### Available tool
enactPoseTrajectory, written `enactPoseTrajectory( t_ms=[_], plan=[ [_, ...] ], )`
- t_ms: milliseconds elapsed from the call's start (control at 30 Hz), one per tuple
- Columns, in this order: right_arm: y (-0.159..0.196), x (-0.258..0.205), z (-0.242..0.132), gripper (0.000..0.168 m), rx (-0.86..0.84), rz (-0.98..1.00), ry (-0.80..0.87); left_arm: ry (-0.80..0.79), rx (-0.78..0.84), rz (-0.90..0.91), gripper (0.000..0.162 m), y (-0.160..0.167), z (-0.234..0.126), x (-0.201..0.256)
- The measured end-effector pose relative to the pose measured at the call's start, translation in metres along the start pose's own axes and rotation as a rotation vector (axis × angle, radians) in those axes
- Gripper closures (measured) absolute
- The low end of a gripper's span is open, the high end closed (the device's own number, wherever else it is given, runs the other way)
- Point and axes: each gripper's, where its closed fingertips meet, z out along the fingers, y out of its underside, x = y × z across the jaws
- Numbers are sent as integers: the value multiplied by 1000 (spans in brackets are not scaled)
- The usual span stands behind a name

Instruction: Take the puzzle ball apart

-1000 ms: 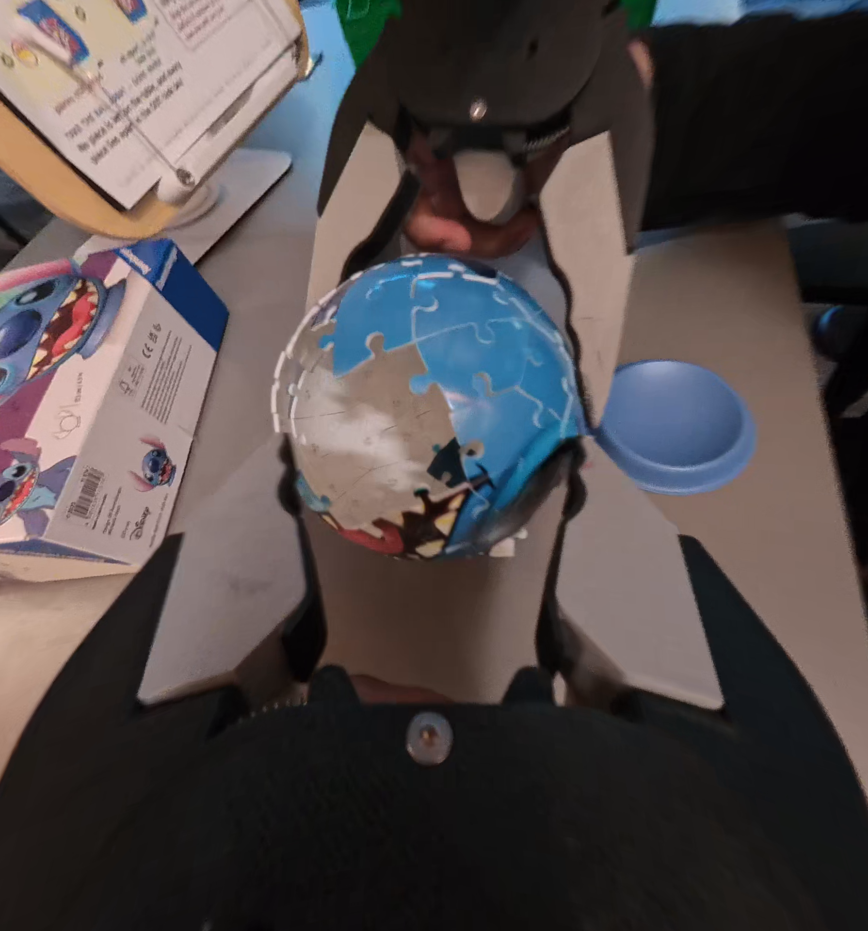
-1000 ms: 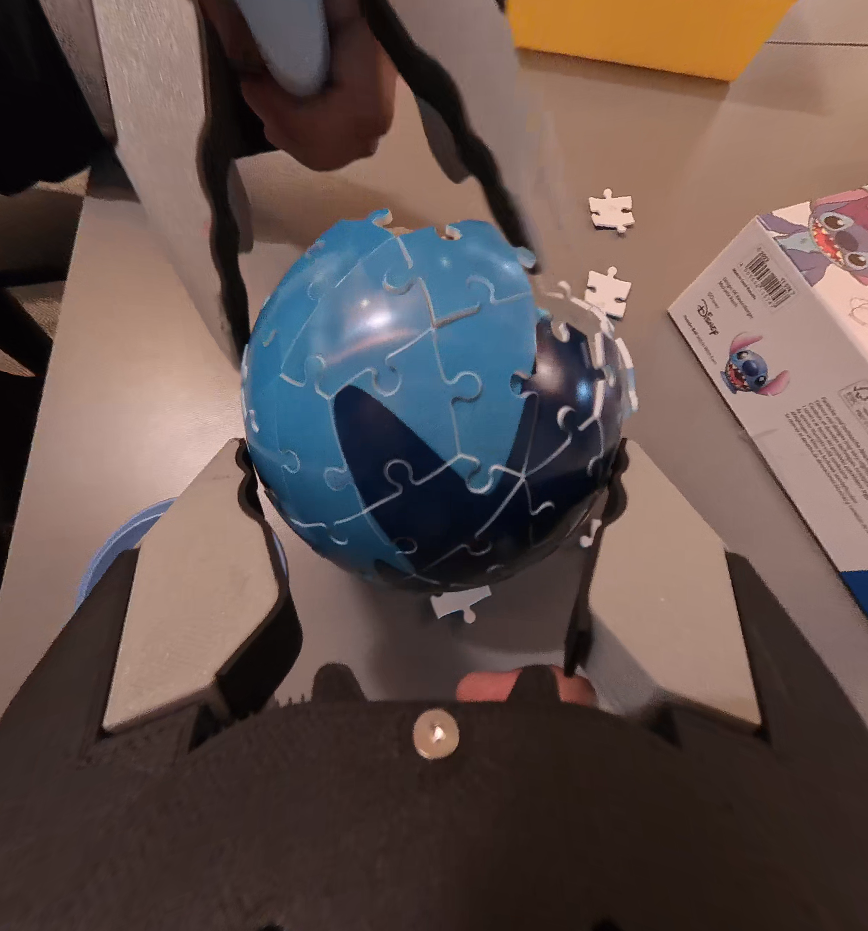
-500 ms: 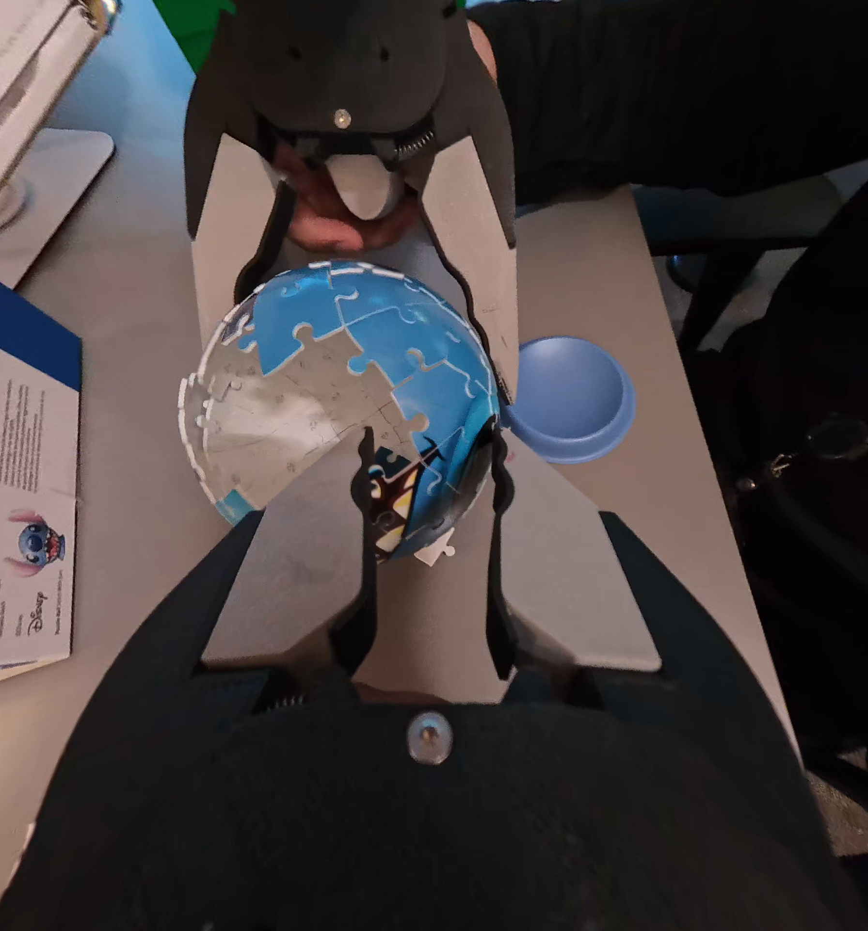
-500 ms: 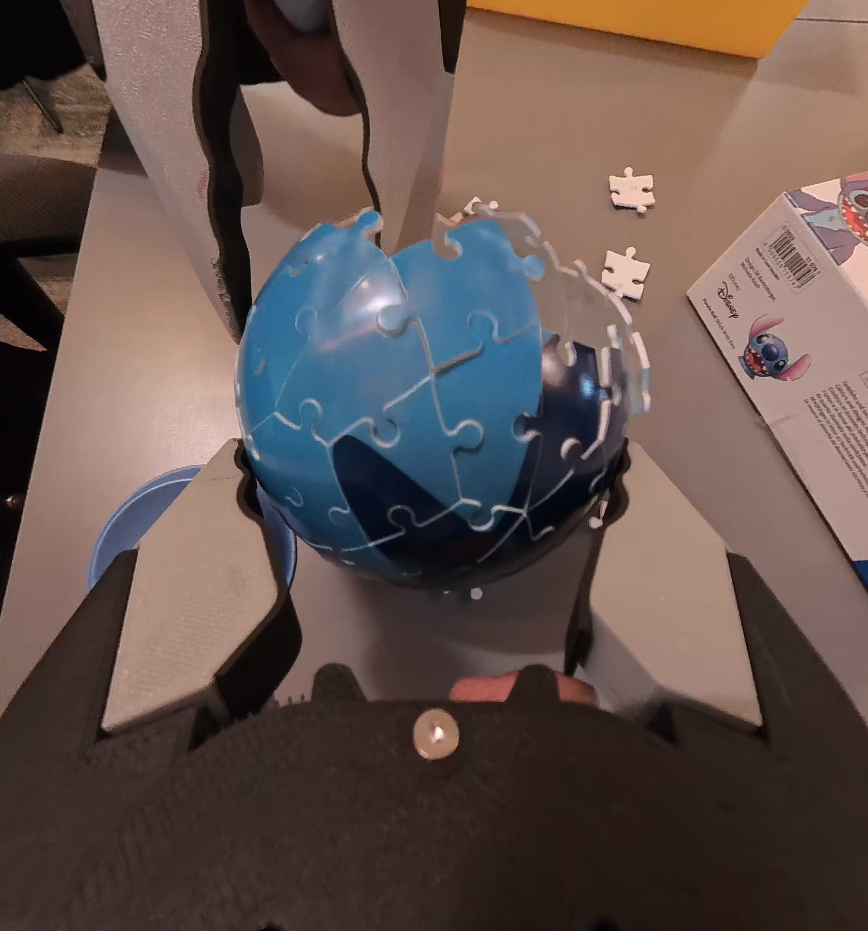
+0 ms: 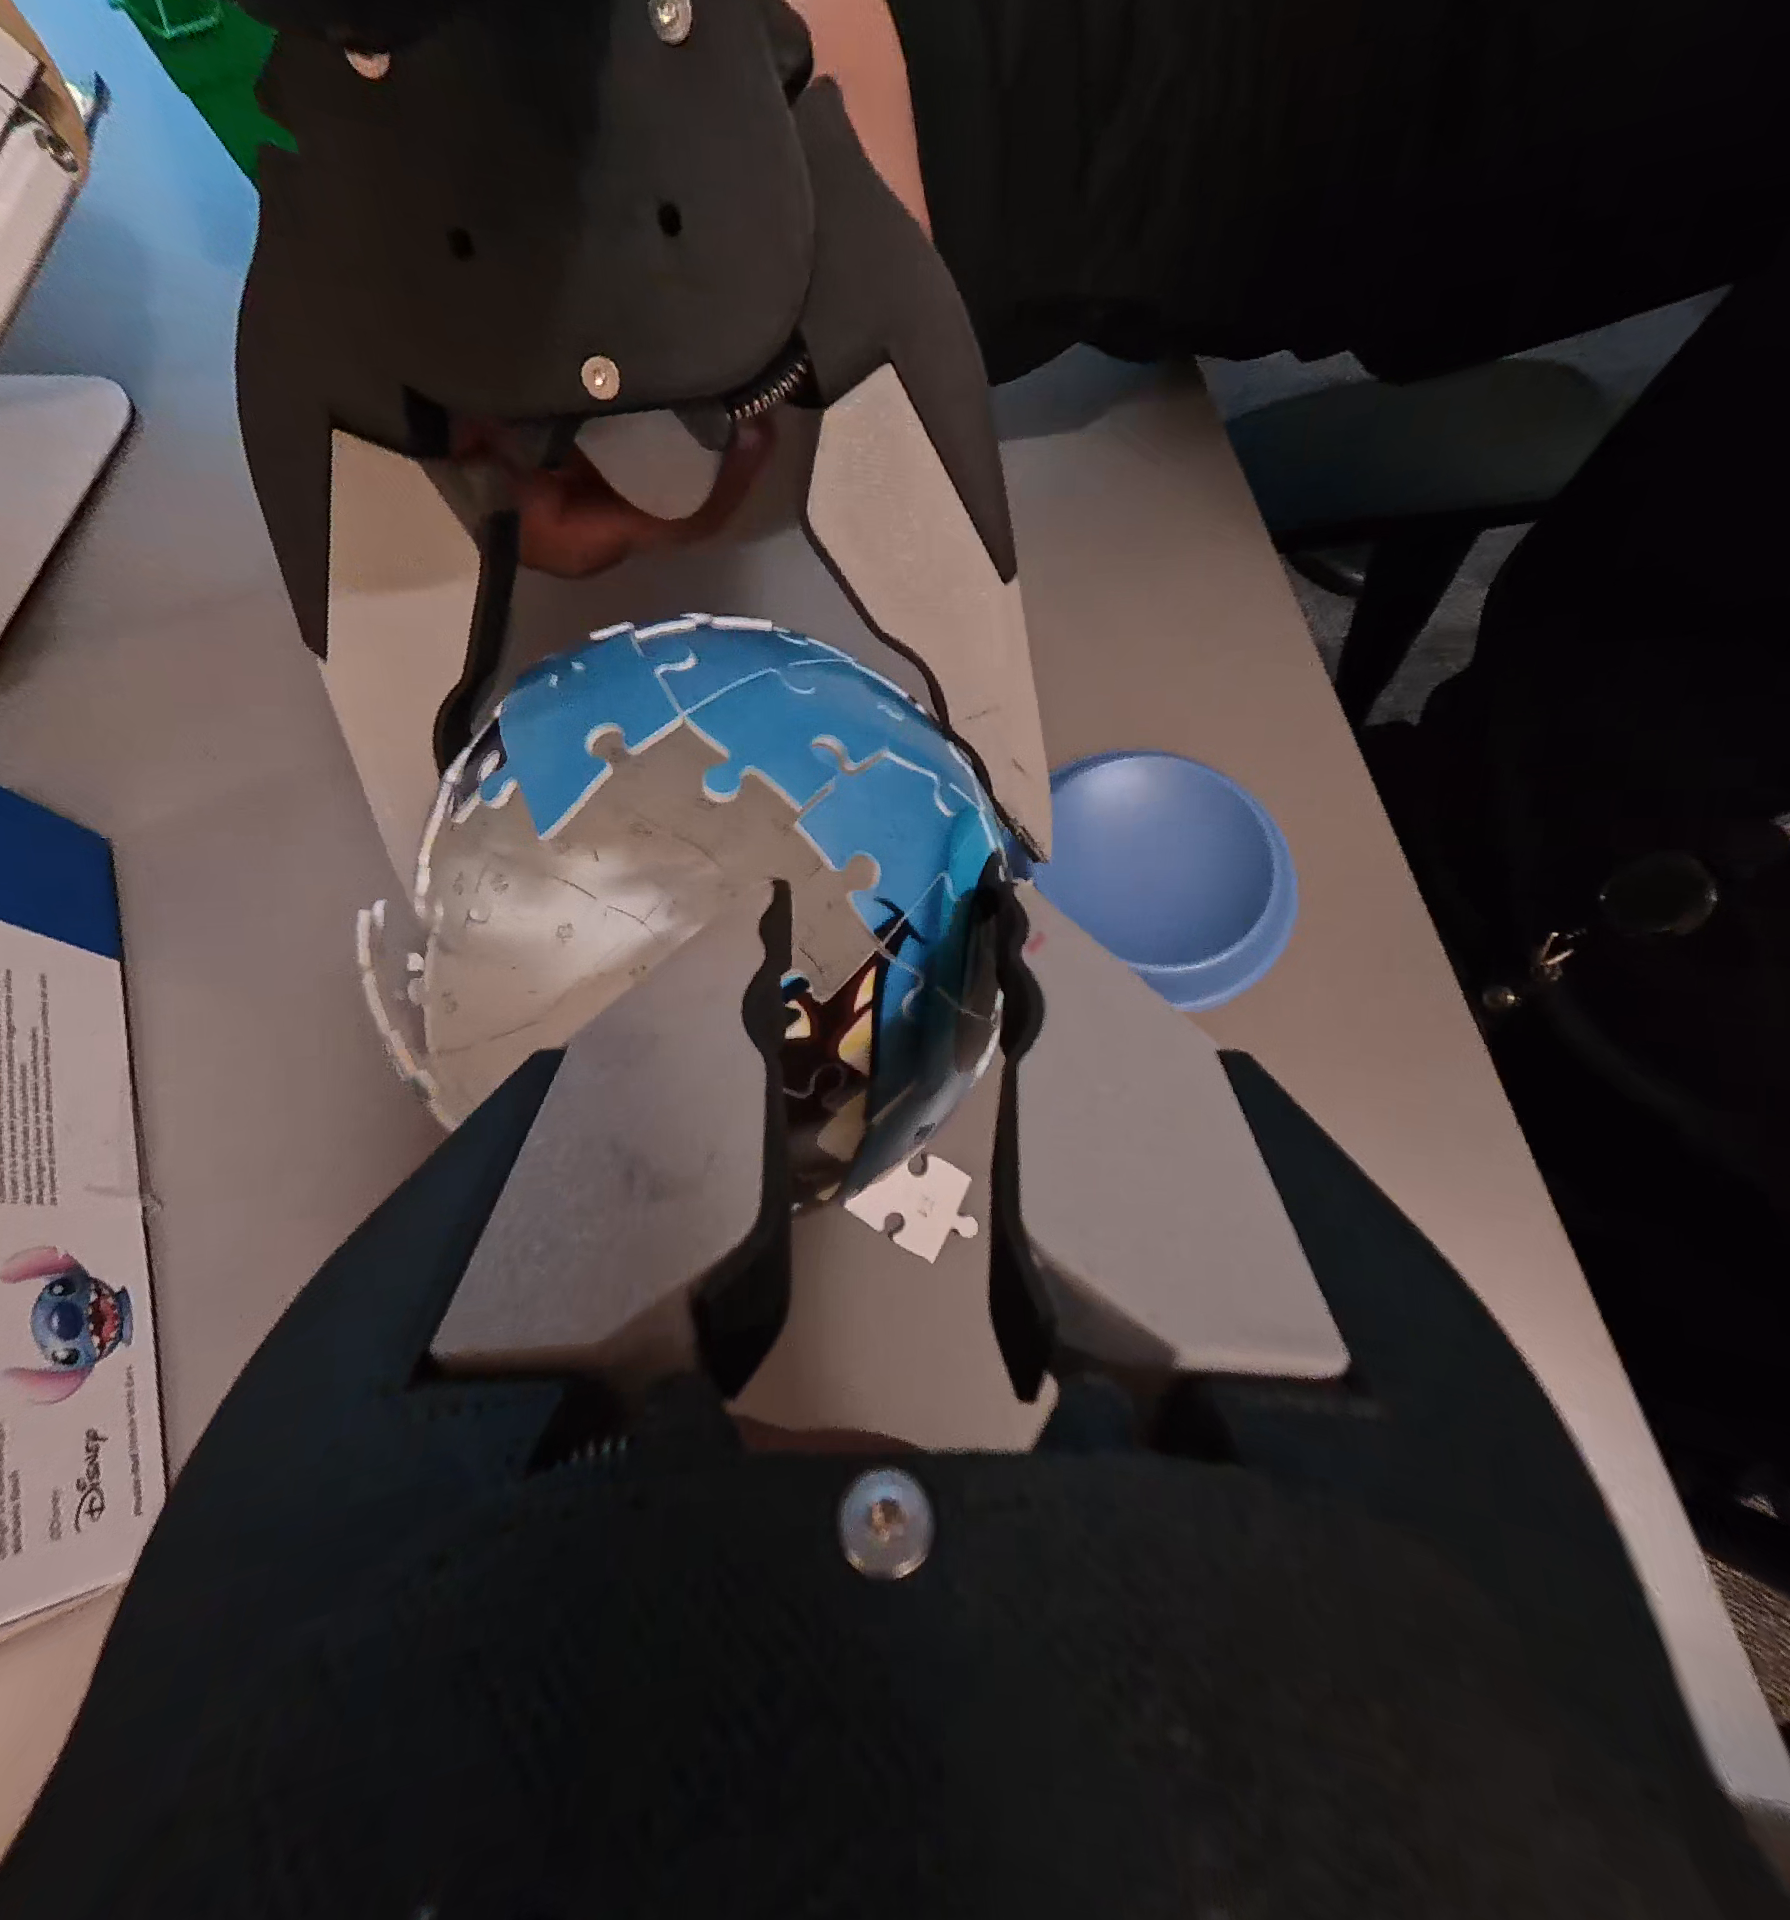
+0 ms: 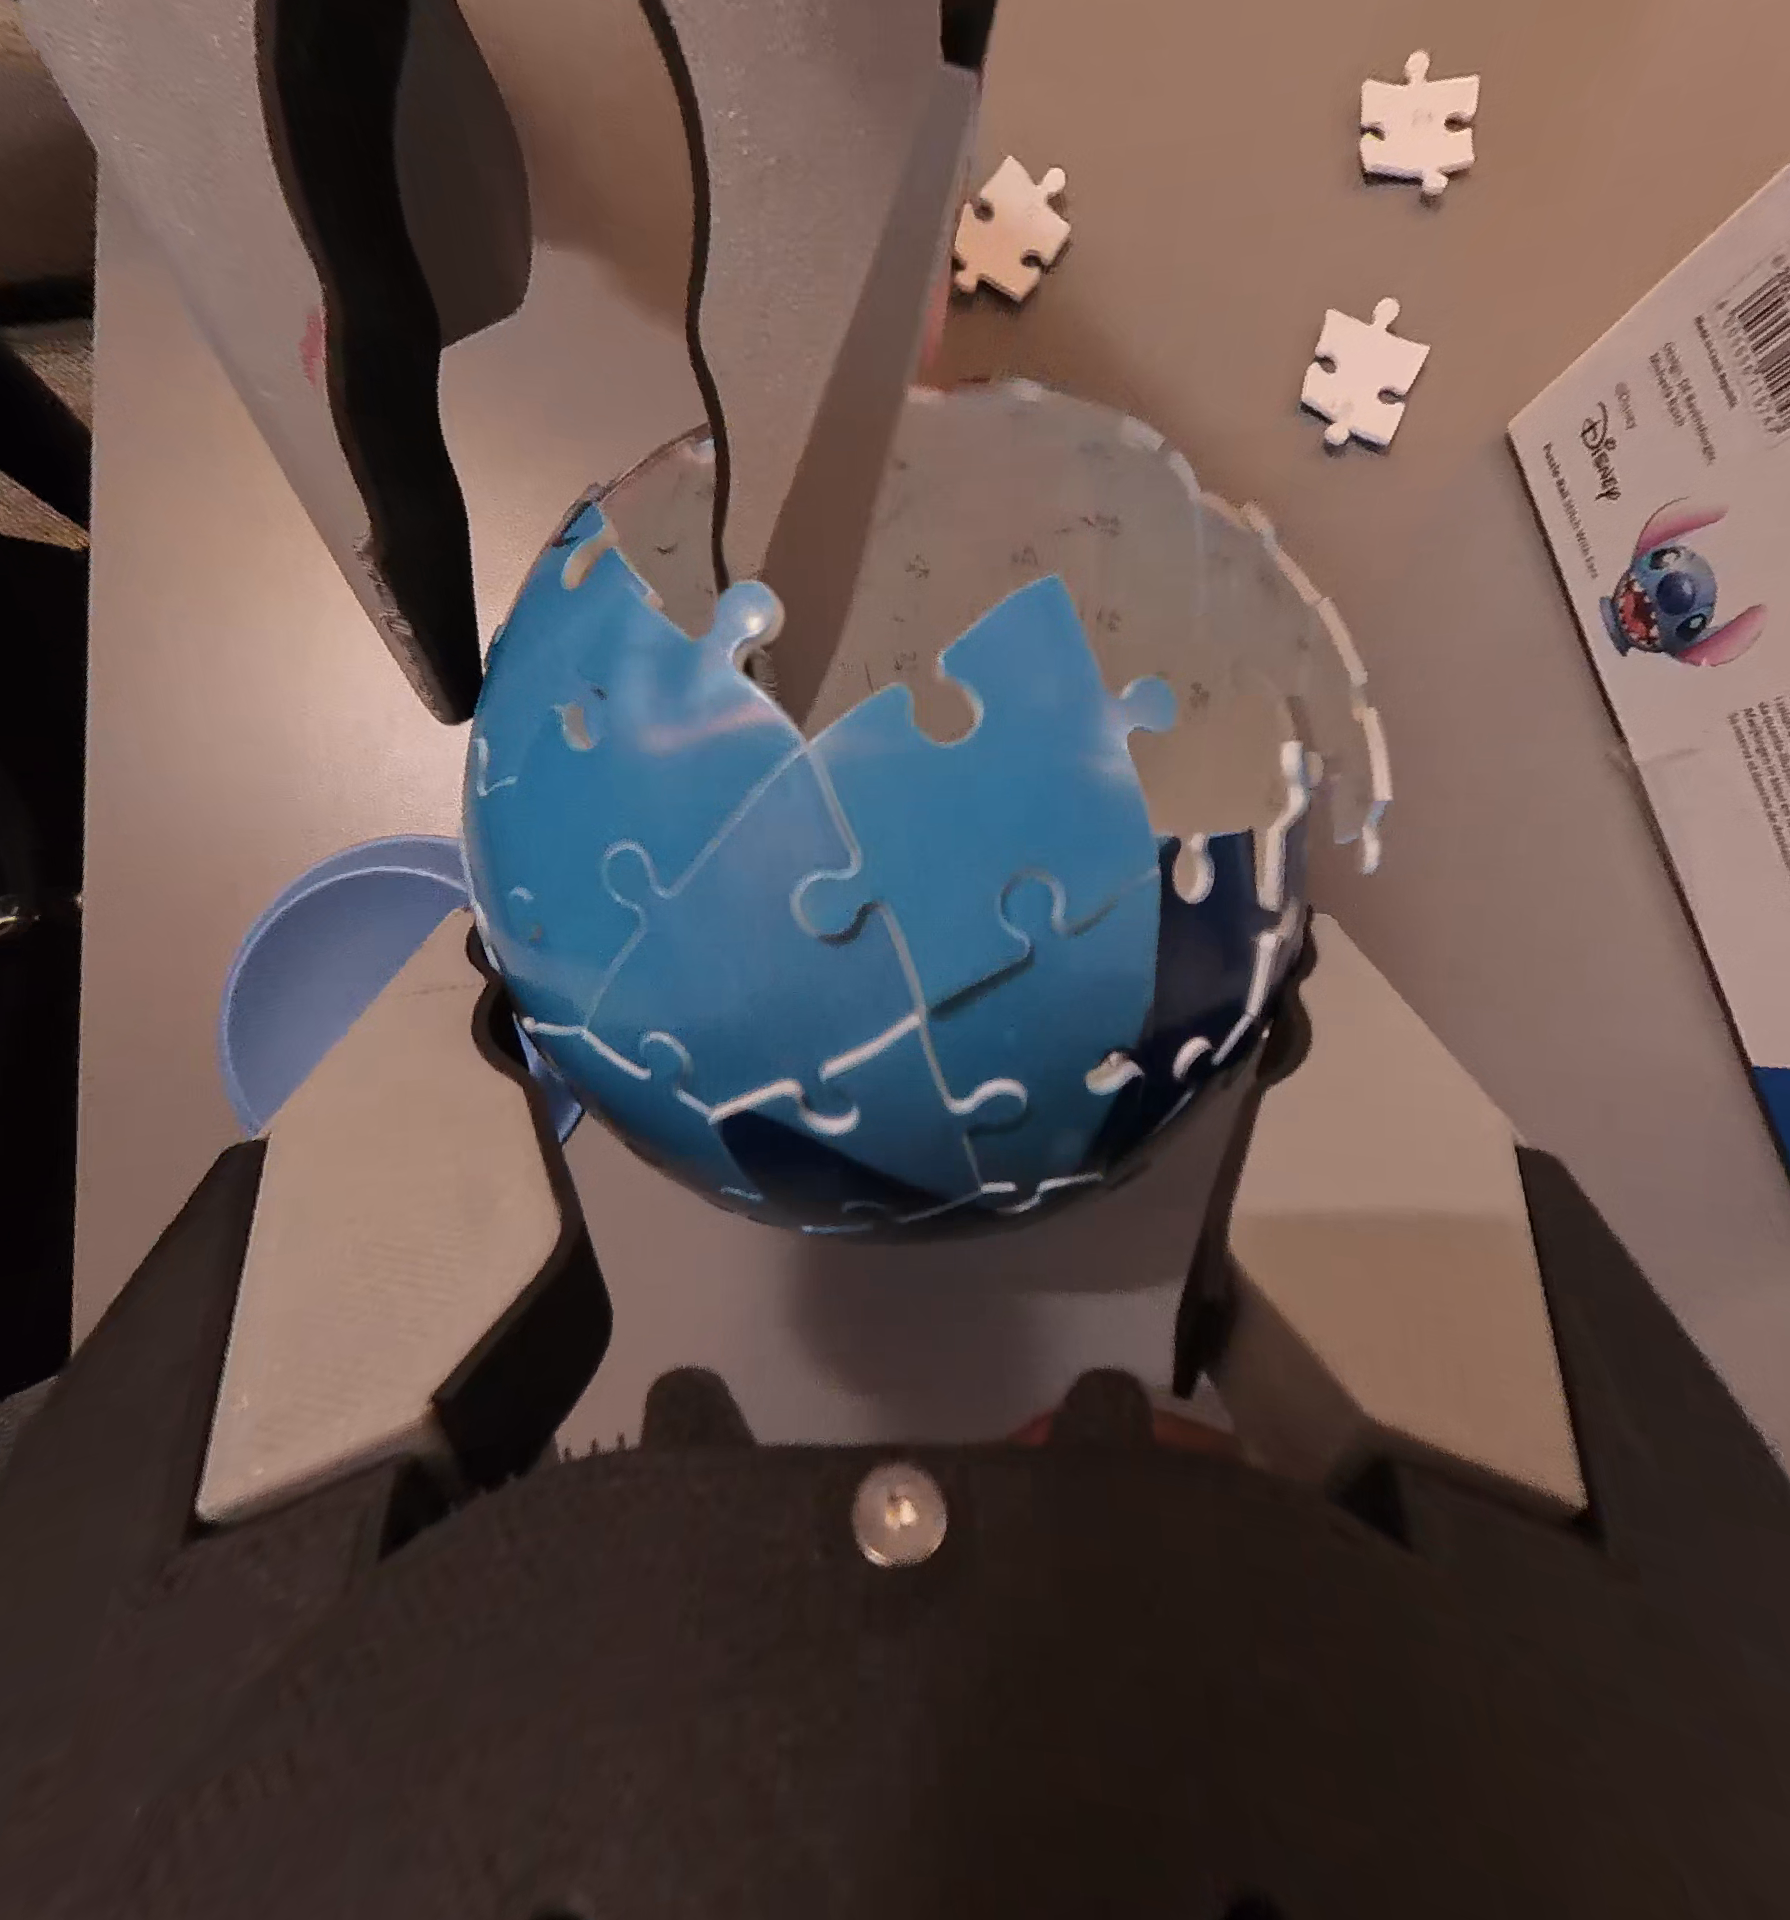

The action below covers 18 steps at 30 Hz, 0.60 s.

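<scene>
Hold the puzzle ball point(image 6: 818, 914) at frame centre clenched in the right gripper point(image 6: 891, 997), keep the left gripper point(image 5: 886, 935) pinching its wall section, peel gently outward, avoid crushing.

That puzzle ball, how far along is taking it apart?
Early on. Done: three white loose pieces lie on the table, and the puzzle ball has an open gap. In hand: the right gripper cradles the ball while the left gripper pinches its wall. Left: most pieces remain interlocked.
</scene>
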Motion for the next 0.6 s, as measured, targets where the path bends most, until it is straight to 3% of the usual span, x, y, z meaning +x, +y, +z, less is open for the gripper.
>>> enactPoseTrajectory(
  t_ms=[233,600],
  plan=[
    [0,-1,-6,31,83,26,-1,-33,35,-13,123,0,-4,0],
    [-25,-8,-52,82,241,55,-18,-43,112,-38,125,0,-14,7]
  ],
)
